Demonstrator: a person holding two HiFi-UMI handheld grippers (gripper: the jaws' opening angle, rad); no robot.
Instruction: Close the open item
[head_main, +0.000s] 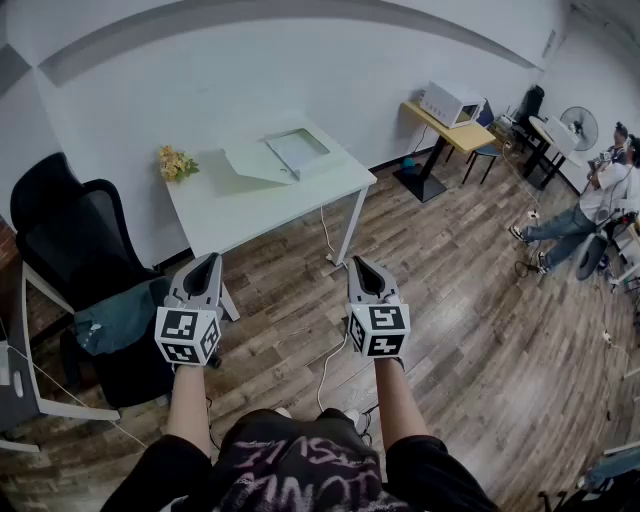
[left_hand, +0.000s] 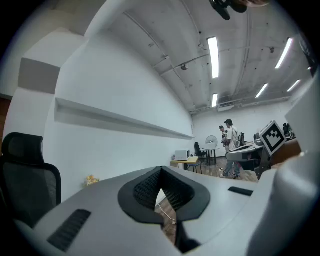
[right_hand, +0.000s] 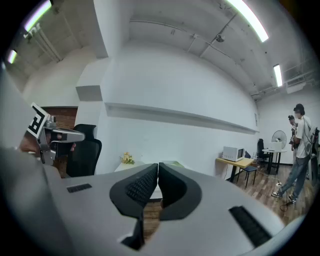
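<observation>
An open pale-green flat case (head_main: 280, 155) lies on the white table (head_main: 250, 208), its lid folded out to the left. My left gripper (head_main: 207, 258) and right gripper (head_main: 360, 262) hover side by side over the wooden floor, well short of the table and pointing toward it. Both are shut with nothing between their jaws. In the left gripper view the left gripper (left_hand: 161, 171) has its tips together. The right gripper (right_hand: 157, 165) looks the same in its own view, with the table (right_hand: 125, 167) and a sliver of the case (right_hand: 172, 163) beyond it.
A yellow flower bunch (head_main: 176, 163) sits at the table's left corner. A black office chair (head_main: 80, 250) with a green cloth stands at left. Cables (head_main: 330, 360) trail on the floor. At the far right are a yellow desk (head_main: 455, 132) with a microwave (head_main: 450, 102) and seated people (head_main: 590, 210).
</observation>
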